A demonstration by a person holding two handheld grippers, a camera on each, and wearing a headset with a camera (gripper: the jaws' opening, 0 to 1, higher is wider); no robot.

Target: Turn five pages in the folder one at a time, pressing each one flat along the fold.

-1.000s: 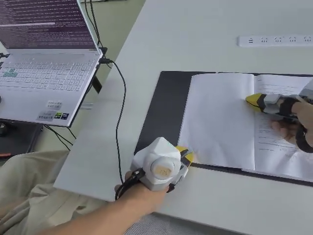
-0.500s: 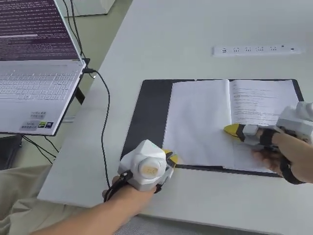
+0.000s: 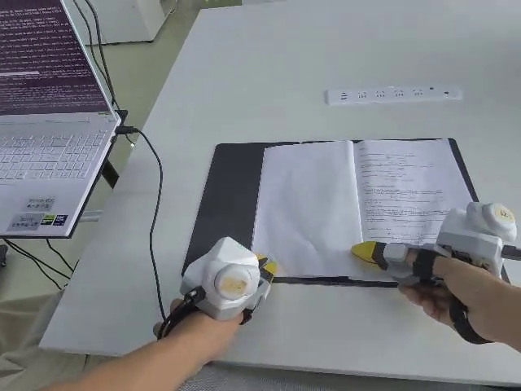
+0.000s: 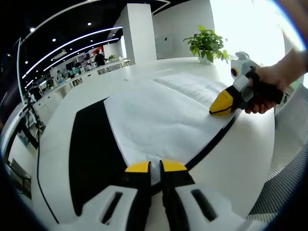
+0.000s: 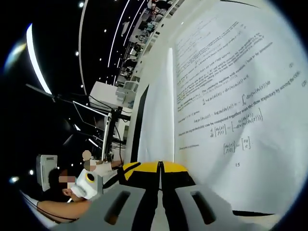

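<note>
The left gripper sits at the near edge of the table. Its fingers are drawn together with only a sliver between them, tips at the near left corner of the blank page; whether paper is pinched cannot be determined. The right gripper has its fingers closed tight, tips resting on the fold near the folder's near edge. The folder lies open and flat on the table, with the printed page right of the fold. Beyond it lies a power strip. Off the table's left side stands an open laptop, with a black cable trailing from it.
</note>
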